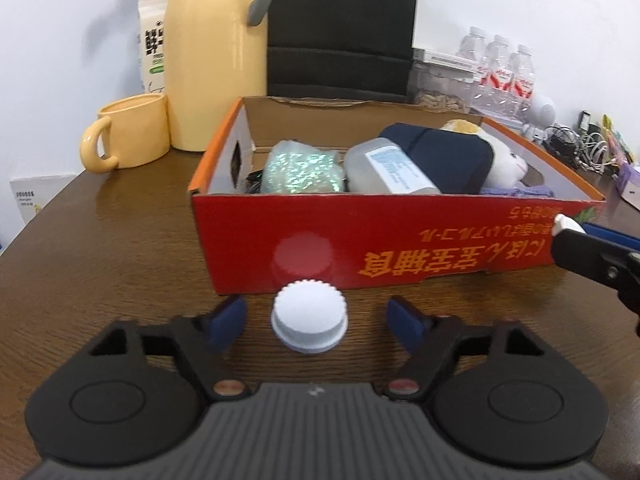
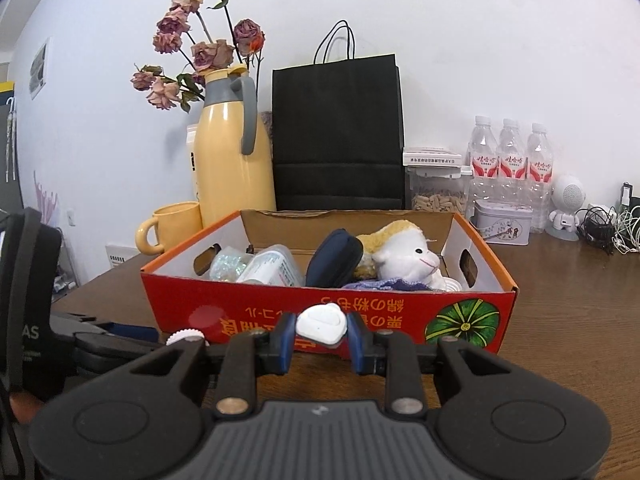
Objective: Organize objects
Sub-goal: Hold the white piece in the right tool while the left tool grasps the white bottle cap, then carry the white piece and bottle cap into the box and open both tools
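— So what did the room look like?
— Plain white wall behind a dark wood counter (image 2: 560, 300), glossy enough to catch the light. Dried roses (image 2: 200, 48), a yellow flask (image 2: 232, 160) and a yellow mug (image 1: 128, 136) stood at the back left, a black bag (image 2: 338, 136) in the middle, water bottles (image 2: 510, 156), a tin (image 2: 503, 222) and tangled cables (image 2: 608, 232) to the right.
— And the box?
— A red box (image 1: 400, 240) sat mid-counter, already holding a bottle, a navy pouch (image 1: 440, 152), a plush sheep (image 2: 408, 256) and a glittery packet.
— The claws?
— Left claw (image 1: 316, 322) was released, its jaws apart either side of a white cap (image 1: 309, 320) standing on the counter just before the box. Right claw (image 2: 321, 334) was clenched on a small white piece (image 2: 321, 325), held up before the box's front wall.
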`<state>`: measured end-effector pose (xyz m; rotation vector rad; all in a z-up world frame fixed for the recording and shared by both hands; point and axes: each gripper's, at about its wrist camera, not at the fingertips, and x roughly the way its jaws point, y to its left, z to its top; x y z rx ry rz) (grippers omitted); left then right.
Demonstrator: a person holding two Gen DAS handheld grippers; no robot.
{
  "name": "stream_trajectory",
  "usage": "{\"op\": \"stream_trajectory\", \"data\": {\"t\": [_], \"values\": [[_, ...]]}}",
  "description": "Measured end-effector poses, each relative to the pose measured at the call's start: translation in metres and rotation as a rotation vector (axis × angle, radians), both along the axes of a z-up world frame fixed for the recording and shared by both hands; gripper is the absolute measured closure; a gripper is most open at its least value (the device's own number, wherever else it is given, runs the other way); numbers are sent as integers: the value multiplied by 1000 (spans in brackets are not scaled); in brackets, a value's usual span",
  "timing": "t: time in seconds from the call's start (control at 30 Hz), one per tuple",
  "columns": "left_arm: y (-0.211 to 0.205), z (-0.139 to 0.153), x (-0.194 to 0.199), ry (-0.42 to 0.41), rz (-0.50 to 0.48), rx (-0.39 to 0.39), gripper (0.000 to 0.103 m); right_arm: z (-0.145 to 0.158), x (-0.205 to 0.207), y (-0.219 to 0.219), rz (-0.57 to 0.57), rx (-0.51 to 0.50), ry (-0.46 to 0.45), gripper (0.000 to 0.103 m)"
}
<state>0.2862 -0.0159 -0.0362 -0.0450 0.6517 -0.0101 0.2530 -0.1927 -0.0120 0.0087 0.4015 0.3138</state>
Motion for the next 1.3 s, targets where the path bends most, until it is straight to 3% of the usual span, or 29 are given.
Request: {"op": "stream_trajectory", "data": {"t": [0.07,0.1,0.57,0.83,1.3], "values": [[-1,1,-2,-8,-13,2,61,0,0,0,-1,0,-1,77],[-1,2,-4,-12,-21,-6,62,0,0,0,-1,0,0,77],[-1,16,-27,-74,-65,-35,62,2,-2,-2,-1,8,-17,77],[6,43,-39,-137,-99,-91,62,13,-5,-4,2,16,-50,77],[7,104,9,-284,-104,-79,62,57,40,19,45,-102,-138,77]]}}
